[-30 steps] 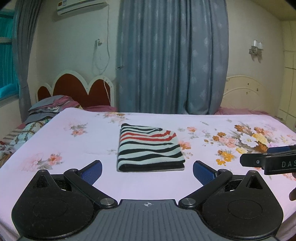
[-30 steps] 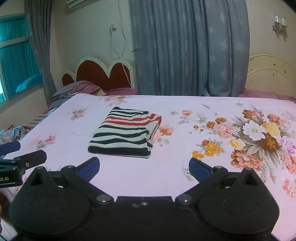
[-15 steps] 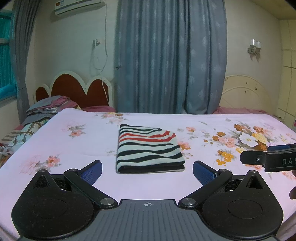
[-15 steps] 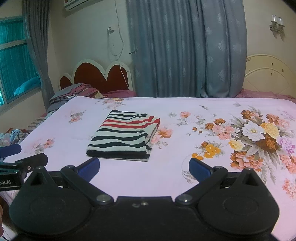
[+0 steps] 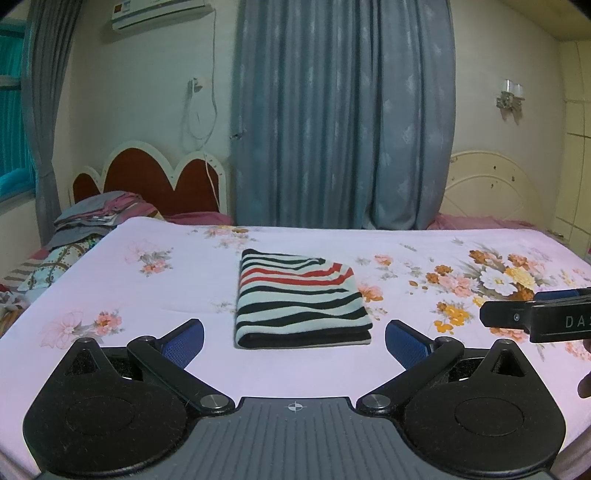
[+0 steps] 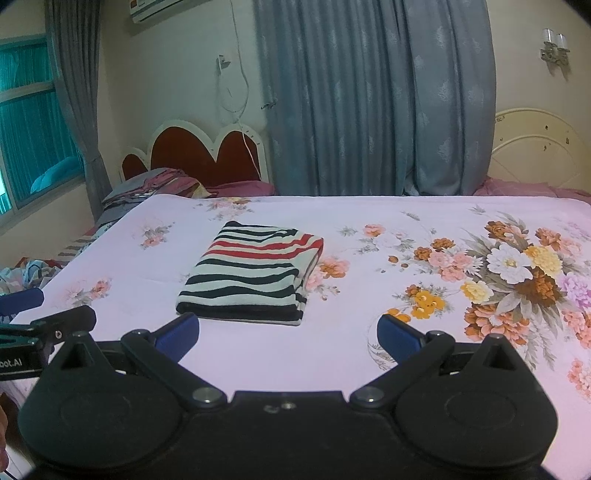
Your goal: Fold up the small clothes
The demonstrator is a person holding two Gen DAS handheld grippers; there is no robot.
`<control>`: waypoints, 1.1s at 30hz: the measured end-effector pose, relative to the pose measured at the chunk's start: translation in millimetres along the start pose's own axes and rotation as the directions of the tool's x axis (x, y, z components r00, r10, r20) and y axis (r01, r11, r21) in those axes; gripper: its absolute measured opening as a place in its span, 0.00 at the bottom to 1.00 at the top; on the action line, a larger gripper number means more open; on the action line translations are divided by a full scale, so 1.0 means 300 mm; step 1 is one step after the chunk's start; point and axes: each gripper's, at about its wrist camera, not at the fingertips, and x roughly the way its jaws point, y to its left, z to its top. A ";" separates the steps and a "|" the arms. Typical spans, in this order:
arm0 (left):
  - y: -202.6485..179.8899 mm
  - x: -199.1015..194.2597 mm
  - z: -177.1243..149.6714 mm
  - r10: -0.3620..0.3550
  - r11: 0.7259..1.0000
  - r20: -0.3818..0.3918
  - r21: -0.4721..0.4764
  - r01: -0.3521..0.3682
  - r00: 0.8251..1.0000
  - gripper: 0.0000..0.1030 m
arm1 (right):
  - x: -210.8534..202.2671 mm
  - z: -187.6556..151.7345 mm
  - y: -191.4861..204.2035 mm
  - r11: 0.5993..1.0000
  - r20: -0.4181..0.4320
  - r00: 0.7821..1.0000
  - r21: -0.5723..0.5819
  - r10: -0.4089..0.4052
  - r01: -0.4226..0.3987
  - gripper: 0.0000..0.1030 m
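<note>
Both my grippers, left gripper [image 5: 294,343] & right gripper [image 6: 287,333], are spread wide w/ nothing held. Striped garment [image 5: 300,301] lies folded just beyond the fingertips (soft, light, I'd guess); I'd pinch its thick near edge.

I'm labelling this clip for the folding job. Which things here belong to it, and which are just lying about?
Job:
striped garment, folded on the floral sheet
left gripper, open
right gripper, open

Lying about:
pile of clothes by the headboard
curtain
wall lamp
air conditioner
</note>
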 end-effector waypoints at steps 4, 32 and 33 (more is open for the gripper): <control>-0.004 -0.002 0.002 -0.004 1.000 -0.002 -0.002 0.004 1.000 1.00 | -0.001 0.002 -0.002 1.000 0.000 1.000 -0.002 -0.002 0.002 0.99; -0.008 -0.005 0.008 -0.027 1.000 -0.004 0.006 0.027 1.000 1.00 | -0.016 0.000 -0.010 1.000 0.008 1.000 0.011 -0.006 0.006 0.99; -0.007 -0.006 0.008 -0.028 1.000 -0.003 0.005 0.028 1.000 1.00 | -0.017 0.000 -0.011 1.000 0.007 1.000 0.011 -0.007 0.007 0.99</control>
